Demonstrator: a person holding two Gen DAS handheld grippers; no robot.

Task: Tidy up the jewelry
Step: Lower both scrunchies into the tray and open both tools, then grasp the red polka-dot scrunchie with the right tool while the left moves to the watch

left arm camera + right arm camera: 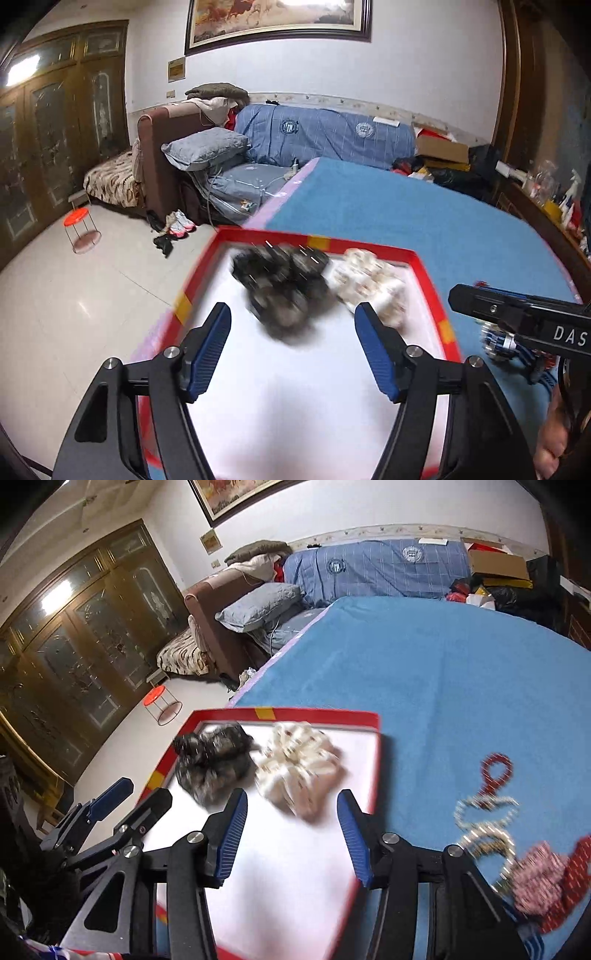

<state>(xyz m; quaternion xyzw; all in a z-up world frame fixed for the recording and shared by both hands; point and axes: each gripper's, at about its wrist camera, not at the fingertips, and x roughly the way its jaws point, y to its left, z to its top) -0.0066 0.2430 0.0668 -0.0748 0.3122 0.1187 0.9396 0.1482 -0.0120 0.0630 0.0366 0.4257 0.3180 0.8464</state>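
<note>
while empty, both jaws apart

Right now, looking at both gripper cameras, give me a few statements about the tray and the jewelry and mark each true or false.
1. The dark scrunchie and the cream scrunchie both lie inside the red-rimmed tray. True.
2. The left gripper is clamped on the dark scrunchie. False: its jaws stand open, holding nothing.
3. Beaded jewelry lies on the blue cloth, outside the tray. True.
4. The right gripper holds the cream scrunchie. False: it is open and empty.
</note>
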